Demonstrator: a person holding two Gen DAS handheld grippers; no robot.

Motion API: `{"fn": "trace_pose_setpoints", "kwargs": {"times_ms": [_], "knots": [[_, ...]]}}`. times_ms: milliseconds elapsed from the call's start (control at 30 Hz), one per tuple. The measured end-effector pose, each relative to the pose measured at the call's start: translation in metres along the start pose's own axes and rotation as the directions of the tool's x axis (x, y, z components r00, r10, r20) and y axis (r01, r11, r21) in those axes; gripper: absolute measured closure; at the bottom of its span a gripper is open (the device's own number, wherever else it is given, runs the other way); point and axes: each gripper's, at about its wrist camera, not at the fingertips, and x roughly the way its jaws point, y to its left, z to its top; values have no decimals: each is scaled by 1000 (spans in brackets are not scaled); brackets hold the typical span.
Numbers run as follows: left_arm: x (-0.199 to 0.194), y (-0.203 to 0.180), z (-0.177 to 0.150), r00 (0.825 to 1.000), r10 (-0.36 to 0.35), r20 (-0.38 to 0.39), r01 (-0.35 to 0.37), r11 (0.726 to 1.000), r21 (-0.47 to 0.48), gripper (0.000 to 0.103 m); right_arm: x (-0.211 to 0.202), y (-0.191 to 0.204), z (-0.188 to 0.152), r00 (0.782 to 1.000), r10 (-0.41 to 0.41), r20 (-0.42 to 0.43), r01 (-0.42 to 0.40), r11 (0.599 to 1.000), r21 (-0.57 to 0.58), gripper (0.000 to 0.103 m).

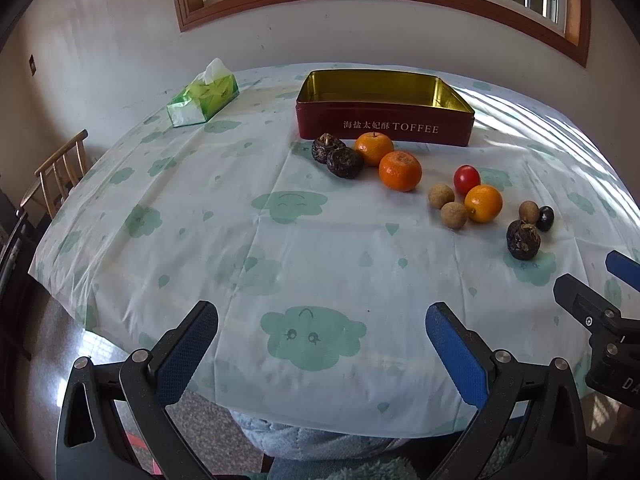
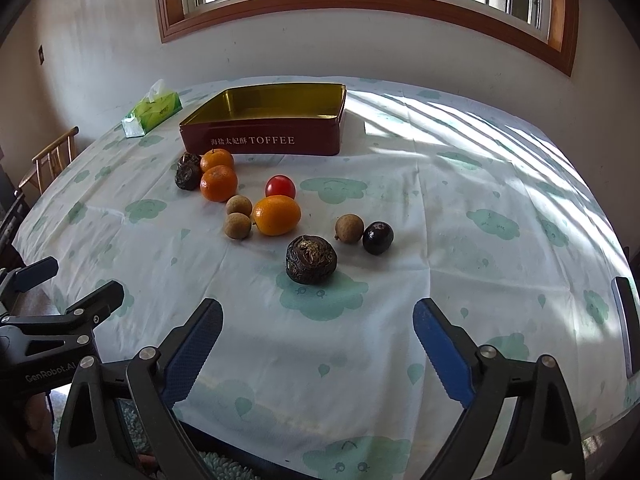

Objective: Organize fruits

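Both grippers hover low over the near edge of the counter (image 2: pixel 460 208), jaws spread wide with nothing between them: left gripper (image 1: pixel 320 332), right gripper (image 2: pixel 318 326).

Hard to read: the near water chestnut (image 2: pixel 311 259), dark and wrinkled, is just ahead of the right jaws, roughly centred on the gap. Two more dark wrinkled ones (image 1: pixel 338 156) touch each other far ahead of the left jaws (species is a guess from texture). In the right view one of that pair is mostly hidden behind the other and the mandarins. A flat dark object (image 2: pixel 626 328) at the right rim of the right view is cut off; can't identify it.

Fruit, all loose on the cloth:
- two mandarins (image 2: pixel 218 176), touching, just in front of the tin
- cherry tomato (image 2: pixel 280 187) and an oval orange fruit (image 2: pixel 277 215), long axis roughly crosswise to the right jaws
- two longans (image 2: pixel 239 216) just left of it, a third longan (image 2: pixel 349 229) beside a dark glossy round fruit (image 2: pixel 378 238), beyond the near water chestnut

TOFFEE tin (image 1: pixel 384 126): open, nothing visible inside, long axis crosswise to the left jaws, lettered side facing them, far ahead. Tissue pack (image 1: pixel 203 96) is ahead-left of the left jaws, well apart from the fruit.
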Motion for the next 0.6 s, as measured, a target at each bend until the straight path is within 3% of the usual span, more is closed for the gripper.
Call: {"fn": "trace_pose_setpoints", "kwargs": {"times_ms": [600], "knots": [[0,0,-1,1000,0,-2,0,1000,0,0,1,1,-1,1000,-1,-2,1,1000,-1,10]]}}
